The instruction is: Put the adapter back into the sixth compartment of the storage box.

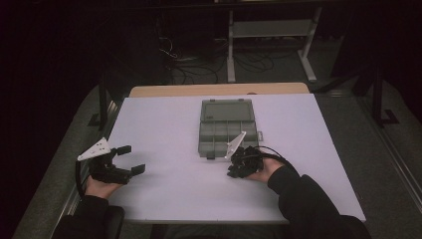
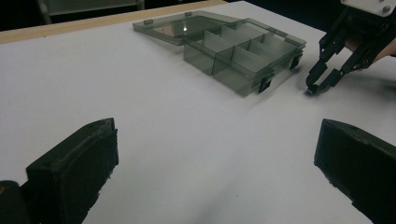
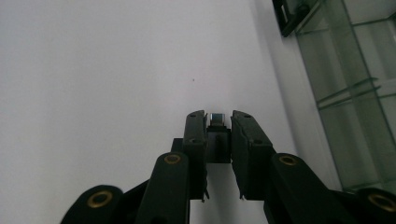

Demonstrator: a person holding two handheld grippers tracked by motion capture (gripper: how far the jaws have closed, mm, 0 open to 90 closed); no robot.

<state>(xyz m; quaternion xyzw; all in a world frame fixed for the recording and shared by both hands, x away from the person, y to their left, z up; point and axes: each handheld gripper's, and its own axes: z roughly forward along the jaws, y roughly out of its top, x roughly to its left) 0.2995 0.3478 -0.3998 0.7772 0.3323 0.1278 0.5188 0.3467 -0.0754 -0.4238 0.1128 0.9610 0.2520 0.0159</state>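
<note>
A clear grey compartment box [image 1: 228,130] lies on the white table [image 1: 164,124] with its lid folded back; its empty dividers show in the left gripper view [image 2: 243,58] and its edge in the right gripper view [image 3: 359,93]. My right gripper [image 1: 233,173] points down at the table just in front of the box's near right corner. Its jaws [image 3: 218,120] are shut on a small grey piece [image 3: 216,116] pinched at their tips. The left gripper view shows that gripper [image 2: 315,88] with its tips on the tabletop. My left gripper [image 1: 132,159] rests at the table's left edge, open with nothing between its fingers [image 2: 79,168].
Black latches stick out from the box's near side [image 2: 265,84]. A wooden strip [image 1: 219,89] runs behind the white board. Beyond it the dark floor holds cables and a white frame's legs [image 1: 268,45]. Bare tabletop stretches between the two grippers.
</note>
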